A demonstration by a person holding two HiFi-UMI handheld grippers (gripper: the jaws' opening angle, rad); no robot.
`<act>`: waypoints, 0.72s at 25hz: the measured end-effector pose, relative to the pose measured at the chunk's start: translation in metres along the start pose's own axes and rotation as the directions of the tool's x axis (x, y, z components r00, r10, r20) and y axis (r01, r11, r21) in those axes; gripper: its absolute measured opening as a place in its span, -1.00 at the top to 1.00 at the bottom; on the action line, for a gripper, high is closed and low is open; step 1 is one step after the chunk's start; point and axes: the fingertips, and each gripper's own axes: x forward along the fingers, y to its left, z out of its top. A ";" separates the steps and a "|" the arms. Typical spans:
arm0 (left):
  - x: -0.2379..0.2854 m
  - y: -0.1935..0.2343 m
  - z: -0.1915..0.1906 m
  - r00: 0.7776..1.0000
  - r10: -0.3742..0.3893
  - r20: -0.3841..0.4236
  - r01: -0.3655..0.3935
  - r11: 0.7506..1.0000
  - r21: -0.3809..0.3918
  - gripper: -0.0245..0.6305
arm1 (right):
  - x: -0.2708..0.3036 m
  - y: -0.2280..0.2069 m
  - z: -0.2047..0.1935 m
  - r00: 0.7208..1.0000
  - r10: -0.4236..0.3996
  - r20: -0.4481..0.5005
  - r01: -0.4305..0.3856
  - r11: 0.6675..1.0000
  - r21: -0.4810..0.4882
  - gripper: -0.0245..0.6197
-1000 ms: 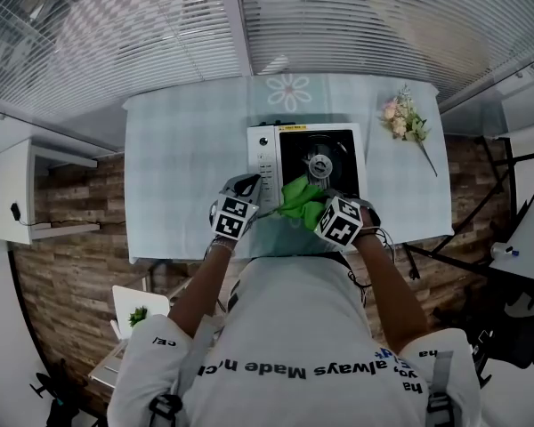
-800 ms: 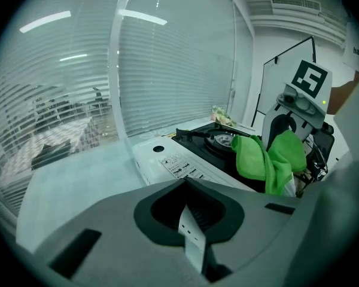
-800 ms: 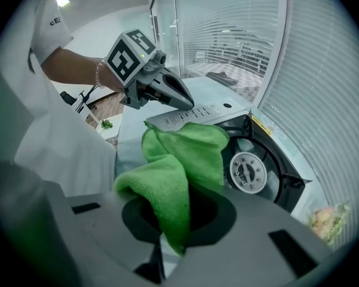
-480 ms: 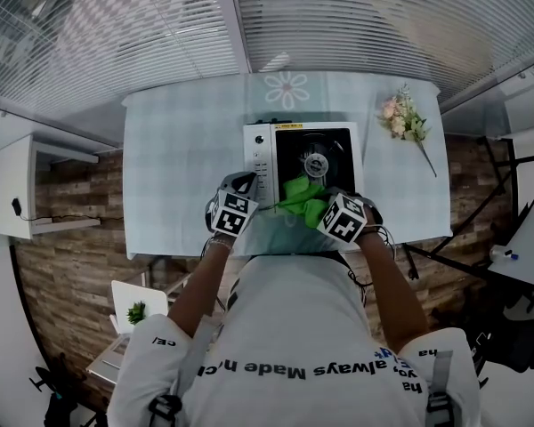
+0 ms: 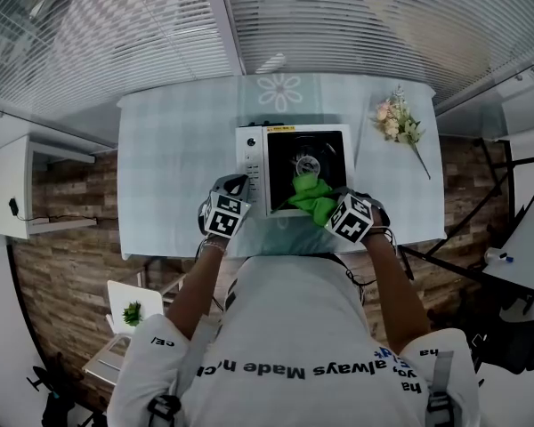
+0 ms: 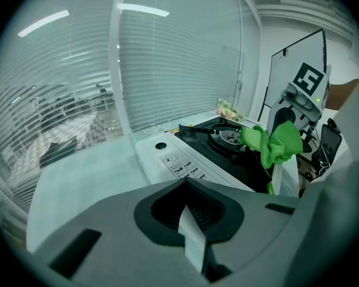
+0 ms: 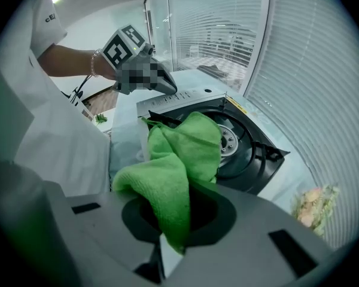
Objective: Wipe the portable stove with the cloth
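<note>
At lower centre-left of the head view, the left gripper [image 5: 235,187] has its jaws pressed together on nothing, its tip by the left edge of the portable stove [image 5: 252,169] at mid-frame. Right of that, a green cloth [image 5: 313,197] lies on the stove's black top, one bunched fold pinched in the right gripper [image 5: 336,210]. The cloth looks soft, light and floppy, so a gathered fold is probably the best place to grip it. The rigid stove may slide if it is not steadied.

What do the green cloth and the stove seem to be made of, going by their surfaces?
The green cloth looks like microfibre or terry: matte, with a fuzzy nap and soft folds. The portable stove has a white body that seems to be painted sheet metal, smooth with a faint sheen. Its black top appears to be coated or enamelled metal, slightly glossy. Looks alone cannot confirm this.
</note>
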 end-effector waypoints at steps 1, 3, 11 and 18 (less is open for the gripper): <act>0.000 0.000 0.000 1.000 0.000 -0.004 0.000 1.000 -0.002 0.89 | -0.002 0.000 0.002 1.000 -0.004 0.007 0.004 1.000 -0.005 0.84; -0.001 0.000 0.000 1.000 -0.001 -0.012 0.000 1.000 -0.005 0.89 | -0.015 -0.003 0.008 0.999 -0.022 0.048 0.022 1.000 -0.005 0.84; -0.001 0.000 0.000 1.000 0.005 -0.011 -0.005 1.000 -0.021 0.89 | -0.067 -0.056 -0.012 0.981 -0.184 0.063 0.183 0.983 0.019 0.84; -0.001 0.000 0.003 1.000 -0.015 -0.023 0.015 0.999 -0.033 0.89 | -0.019 -0.046 -0.041 0.994 -0.105 -0.040 0.104 0.994 -0.011 0.84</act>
